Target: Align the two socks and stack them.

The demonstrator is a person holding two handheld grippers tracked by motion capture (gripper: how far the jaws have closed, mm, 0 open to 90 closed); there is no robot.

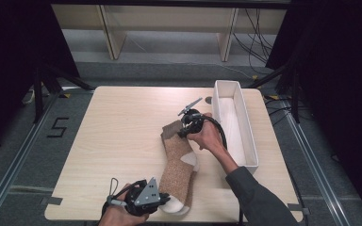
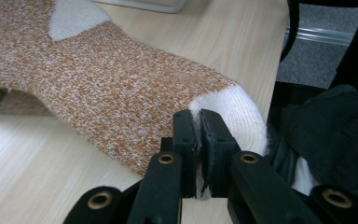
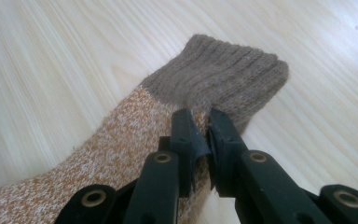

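Both grippers are clamped on one orange sock (image 1: 180, 162), which is stretched across the middle of the wooden table (image 1: 122, 141). Near the bottom edge, its white toe (image 2: 242, 119) is pinched by the left gripper (image 1: 162, 200). At centre, its brown cuff (image 3: 219, 79) is pinched by the right gripper (image 1: 185, 132), beside a white tray (image 1: 250, 150).

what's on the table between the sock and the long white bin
Nothing: in the high view, bare wood separates the sock from the white bin. The right hand and its gripper's cable hang above that gap.
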